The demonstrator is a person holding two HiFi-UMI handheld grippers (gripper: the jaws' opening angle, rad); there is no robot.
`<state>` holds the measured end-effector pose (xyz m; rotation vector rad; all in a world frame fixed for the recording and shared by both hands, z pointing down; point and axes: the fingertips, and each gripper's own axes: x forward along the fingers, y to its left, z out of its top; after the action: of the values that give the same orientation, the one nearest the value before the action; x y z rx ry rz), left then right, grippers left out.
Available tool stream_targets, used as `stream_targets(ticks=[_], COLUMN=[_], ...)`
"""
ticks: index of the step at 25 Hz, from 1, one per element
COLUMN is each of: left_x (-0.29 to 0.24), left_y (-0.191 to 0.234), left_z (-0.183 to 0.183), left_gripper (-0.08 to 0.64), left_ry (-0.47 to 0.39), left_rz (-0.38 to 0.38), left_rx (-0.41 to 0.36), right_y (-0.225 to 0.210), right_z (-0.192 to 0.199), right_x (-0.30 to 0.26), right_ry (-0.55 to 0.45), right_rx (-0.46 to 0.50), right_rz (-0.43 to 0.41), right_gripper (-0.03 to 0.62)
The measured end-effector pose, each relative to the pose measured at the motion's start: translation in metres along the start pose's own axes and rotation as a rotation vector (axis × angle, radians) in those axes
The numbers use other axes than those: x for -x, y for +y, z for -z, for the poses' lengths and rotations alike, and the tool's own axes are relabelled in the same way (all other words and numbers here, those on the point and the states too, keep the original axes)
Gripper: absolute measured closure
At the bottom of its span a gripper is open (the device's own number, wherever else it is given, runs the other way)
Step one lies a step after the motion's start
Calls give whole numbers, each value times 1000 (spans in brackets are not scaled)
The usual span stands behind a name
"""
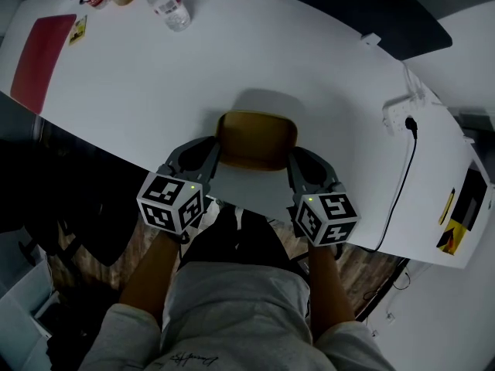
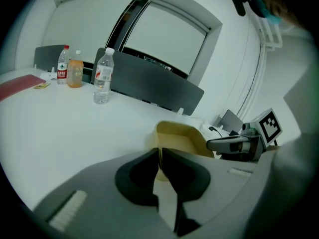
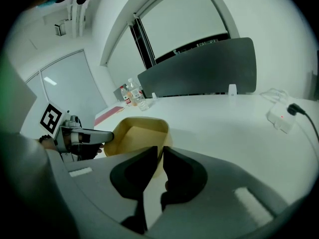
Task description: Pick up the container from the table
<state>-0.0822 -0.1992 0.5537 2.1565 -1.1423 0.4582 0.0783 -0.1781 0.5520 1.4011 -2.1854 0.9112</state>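
- Head view puts both tools close to your body. Your left gripper and right gripper flank the tan container, one on each side wall, so the load should hang balanced between them.
- Left gripper view shows the jaws almost together, pinching the container's thin wall. The right gripper view shows the same narrow pinch on the opposite rim.
- The container is at the near edge of the white table. I cannot tell whether its base has left the surface.
- Farther off, water bottles and a red mat sit well apart from your lift.
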Motion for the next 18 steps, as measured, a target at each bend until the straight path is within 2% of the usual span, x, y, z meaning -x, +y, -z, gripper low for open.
stream_targets(ticks=[18], left_x=[50], left_y=[-44], left_z=[-34], left_gripper=[535], left_ry=[-95], left_rz=[-9], left_rx=[-30], right_y=[17], right_z=[-39], right_x=[60], right_ry=[-91], right_rx=[46], right_rz=[7], right_gripper=[545])
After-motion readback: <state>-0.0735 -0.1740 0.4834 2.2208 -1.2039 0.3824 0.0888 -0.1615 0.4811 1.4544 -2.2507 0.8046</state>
